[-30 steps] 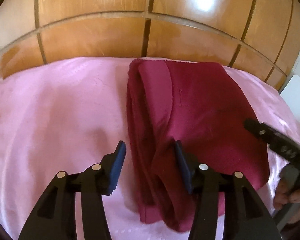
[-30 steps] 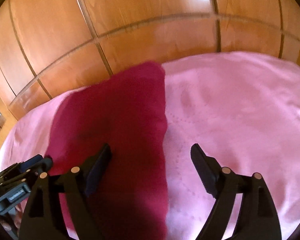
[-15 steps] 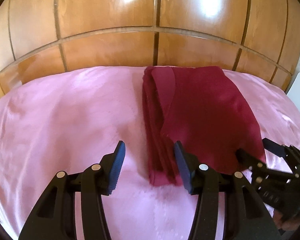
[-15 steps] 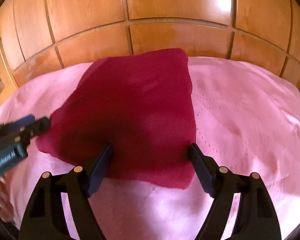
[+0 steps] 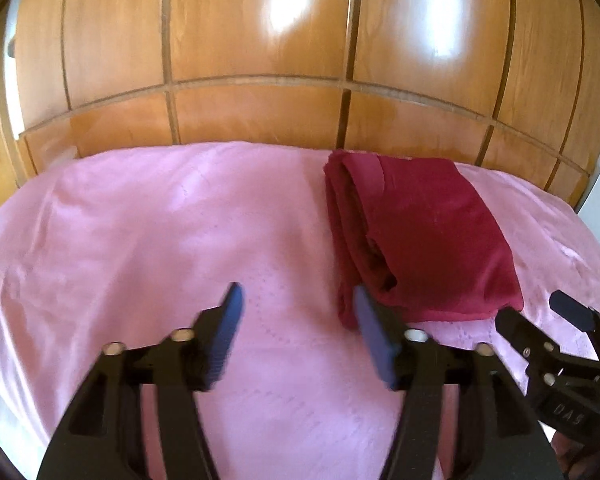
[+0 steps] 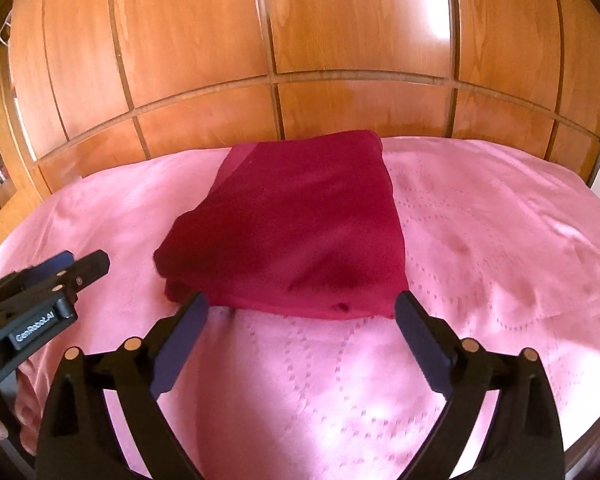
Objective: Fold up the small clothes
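Dark red soft knit garment [image 6: 296, 224], folded into a thick rectangular stack, lies on the pink quilted bed cover [image 6: 480, 216], its far end near the glossy wooden panelled wardrobe [image 6: 340, 52].

Right tongs [image 6: 300, 328]: jaws opening, wide, nothing between them. The garment sits dead ahead at 12 o'clock, its near edge just beyond the tips, its long axis running 6 to 12.

Left tongs [image 5: 296, 330]: jaws opening, moderately wide, empty. The garment lies at about 1 o'clock; its layered open edges face this side, and the right-hand pad [image 5: 374, 332] overlaps its near corner in view; contact cannot be confirmed.

Judgement: the right hand is better lined up; the fold looks finished.

Fabric matte, limp, slightly fuzzy; cover satiny with dotted stitching.
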Available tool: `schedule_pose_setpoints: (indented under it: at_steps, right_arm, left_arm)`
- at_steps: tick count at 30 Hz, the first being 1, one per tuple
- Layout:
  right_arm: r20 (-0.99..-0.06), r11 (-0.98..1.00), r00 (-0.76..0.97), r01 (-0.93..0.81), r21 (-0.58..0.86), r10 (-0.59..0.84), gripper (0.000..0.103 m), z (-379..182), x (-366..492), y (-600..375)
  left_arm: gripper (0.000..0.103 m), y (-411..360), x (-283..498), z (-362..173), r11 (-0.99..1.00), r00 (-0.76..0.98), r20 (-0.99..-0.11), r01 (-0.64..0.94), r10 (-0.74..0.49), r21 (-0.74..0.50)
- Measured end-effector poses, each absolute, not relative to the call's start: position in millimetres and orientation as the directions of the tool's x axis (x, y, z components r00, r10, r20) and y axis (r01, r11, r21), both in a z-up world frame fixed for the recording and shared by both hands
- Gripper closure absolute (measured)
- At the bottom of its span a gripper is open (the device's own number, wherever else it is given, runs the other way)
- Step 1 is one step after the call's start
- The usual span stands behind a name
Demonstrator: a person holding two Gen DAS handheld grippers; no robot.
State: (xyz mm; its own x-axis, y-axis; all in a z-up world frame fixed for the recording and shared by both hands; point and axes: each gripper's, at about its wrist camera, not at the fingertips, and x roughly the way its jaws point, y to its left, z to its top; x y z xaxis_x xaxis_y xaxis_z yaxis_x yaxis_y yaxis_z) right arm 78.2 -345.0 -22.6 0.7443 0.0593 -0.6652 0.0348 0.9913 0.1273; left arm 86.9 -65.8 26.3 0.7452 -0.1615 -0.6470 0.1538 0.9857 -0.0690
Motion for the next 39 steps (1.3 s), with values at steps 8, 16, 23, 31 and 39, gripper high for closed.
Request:
schedule_pose_setpoints:
  at_steps: [8,16,23,31,39]
  right_arm:
    - [-0.624,0.991,0.781,0.084,0.109,0.003,0.003,-12,56,-341]
    - [-0.605,0.987,0.793,0.143,0.078,-0.068,0.003,-10,43,-343]
    - [-0.597,0.975,0.796,0.198,0.097,-0.102,0.003,-9,39,-354]
    - [-0.597,0.977,0.796,0.189,0.096,-0.095,0.003,-10,36,-350]
    - [-0.598,0.979,0.796,0.183,0.091,-0.093,0.002,-12,37,-347]
  left_arm:
    - [0.028,-55,63,39,0.988,0.783,-0.603,0.142,-0.153,-0.067]
    - [0.022,-58,47,36,0.99,0.796,-0.592,0.134,-0.126,-0.031]
    - [0.019,-60,41,37,0.992,0.807,-0.58,0.124,-0.111,-0.018]
    - [0.013,-61,39,38,0.993,0.813,-0.572,0.121,-0.105,-0.01]
    - [0.013,-55,42,36,0.993,0.806,-0.583,0.115,-0.101,-0.013]
